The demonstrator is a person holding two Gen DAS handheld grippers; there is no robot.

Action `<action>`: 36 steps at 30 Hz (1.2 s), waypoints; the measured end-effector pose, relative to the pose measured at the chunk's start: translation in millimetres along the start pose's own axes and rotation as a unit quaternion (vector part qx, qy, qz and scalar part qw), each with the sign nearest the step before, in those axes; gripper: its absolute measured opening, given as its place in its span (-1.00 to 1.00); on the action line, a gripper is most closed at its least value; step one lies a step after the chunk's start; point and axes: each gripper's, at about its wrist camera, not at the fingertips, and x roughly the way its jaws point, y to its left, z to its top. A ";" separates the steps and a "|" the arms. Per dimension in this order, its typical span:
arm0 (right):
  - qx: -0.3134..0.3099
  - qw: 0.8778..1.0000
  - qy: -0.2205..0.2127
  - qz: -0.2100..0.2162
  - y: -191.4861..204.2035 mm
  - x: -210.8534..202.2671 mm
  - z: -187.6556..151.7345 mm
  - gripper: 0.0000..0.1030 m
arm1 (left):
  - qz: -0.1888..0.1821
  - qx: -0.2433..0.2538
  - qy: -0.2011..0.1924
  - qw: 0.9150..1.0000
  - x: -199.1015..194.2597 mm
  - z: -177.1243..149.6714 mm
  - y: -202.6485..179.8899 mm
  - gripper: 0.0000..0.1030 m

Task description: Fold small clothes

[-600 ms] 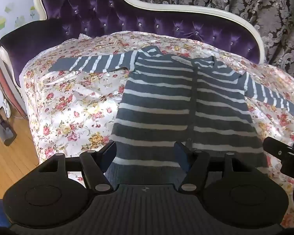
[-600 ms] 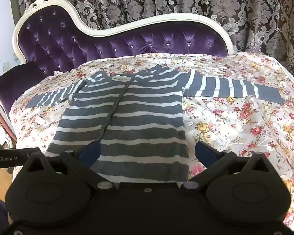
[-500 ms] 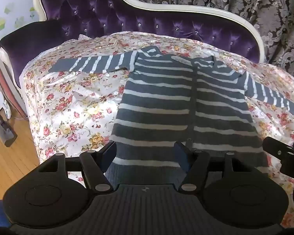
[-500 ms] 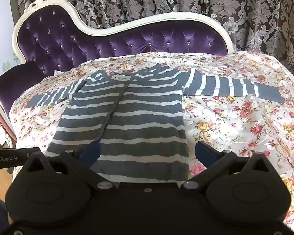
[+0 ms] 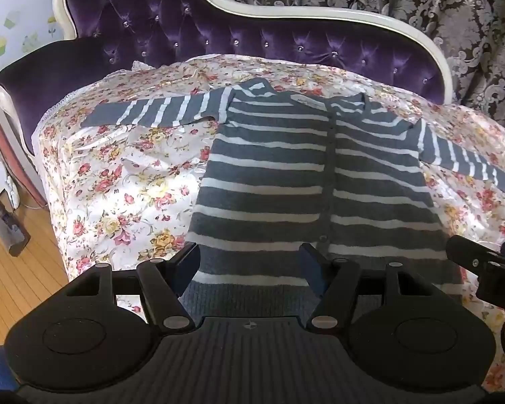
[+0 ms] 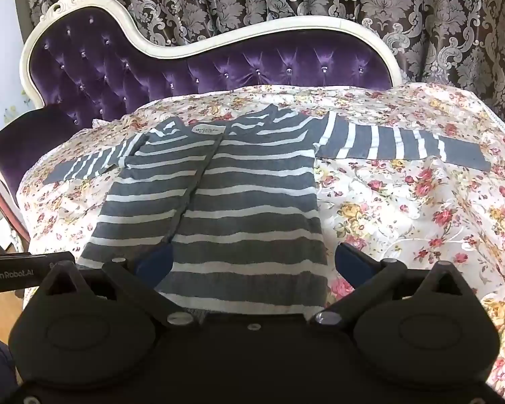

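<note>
No real change across the last half second: both grippers hover, cardigan untouched, fold not started. Striped cardigan point(image 5: 306, 181) lies flat and buttoned on the floral cover point(image 5: 118, 202) of the purple sofa point(image 5: 185, 33), hem at the cover's front edge, collar toward the backrest, both sleeves spread out to the sides. Left gripper point(image 5: 249, 262) part open over the hem's left half, nothing held. Right gripper point(image 6: 252, 262) wide open, empty, straddling the hem's right corner. Next is probably a hem or sleeve grab.

Bare quilt point(image 6: 404, 208) lies open on both sides of the cardigan point(image 6: 239, 208); the sofa back point(image 6: 252, 64) walls its far side.
</note>
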 end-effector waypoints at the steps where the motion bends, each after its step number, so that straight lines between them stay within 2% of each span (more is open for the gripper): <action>1: 0.000 1.000 0.001 0.000 0.3 -0.2 -0.3 0.98 | 0.000 0.000 0.001 1.000 0.6 -0.2 0.1 0.22; 36: 0.012 1.000 0.027 0.004 -3.4 -1.7 -12.1 0.98 | -0.016 0.006 0.029 0.999 0.3 -16.4 -7.9 0.22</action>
